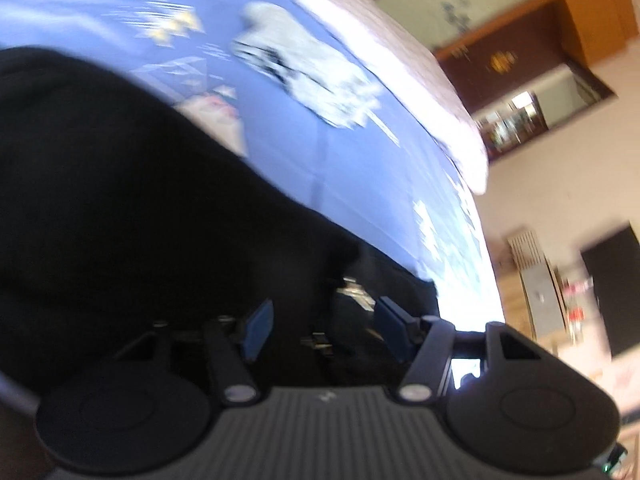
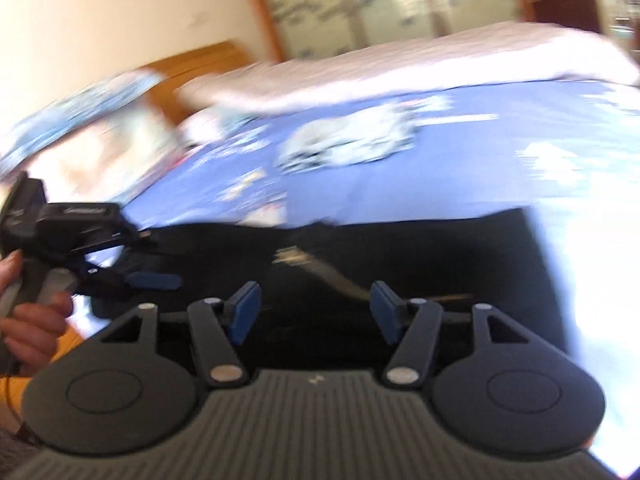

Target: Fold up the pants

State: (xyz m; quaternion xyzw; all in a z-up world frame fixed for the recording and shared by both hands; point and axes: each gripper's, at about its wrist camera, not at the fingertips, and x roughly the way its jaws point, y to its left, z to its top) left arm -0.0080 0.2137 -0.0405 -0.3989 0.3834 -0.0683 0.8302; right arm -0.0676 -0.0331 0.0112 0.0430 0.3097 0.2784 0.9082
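Pants (image 2: 400,264), black and spread flat, lie on my bed, on the near part of the blue printed sheet (image 2: 420,184). Both pictures are smeared by motion. My right hand-held gripper (image 2: 312,312) hangs just above the pants with its blue pads well apart and nothing between them but the dark cloth lying below; the pads press on nothing. A pale streak, maybe a drawstring, crosses the pants just beyond that gap. My left hand-held gripper (image 1: 324,330) is likewise part open over the pants (image 1: 140,200), near their edge, with empty space between its pads. From the right wrist view I see that same left hand-held gripper (image 2: 154,280) at the left end of the pants, my hand (image 2: 32,320) wrapped around its handle. Beyond the pants on the sheet lies a white crumpled cloth (image 2: 352,140), well apart from them. A pale blanket (image 2: 400,76) runs along the far side of the bed.
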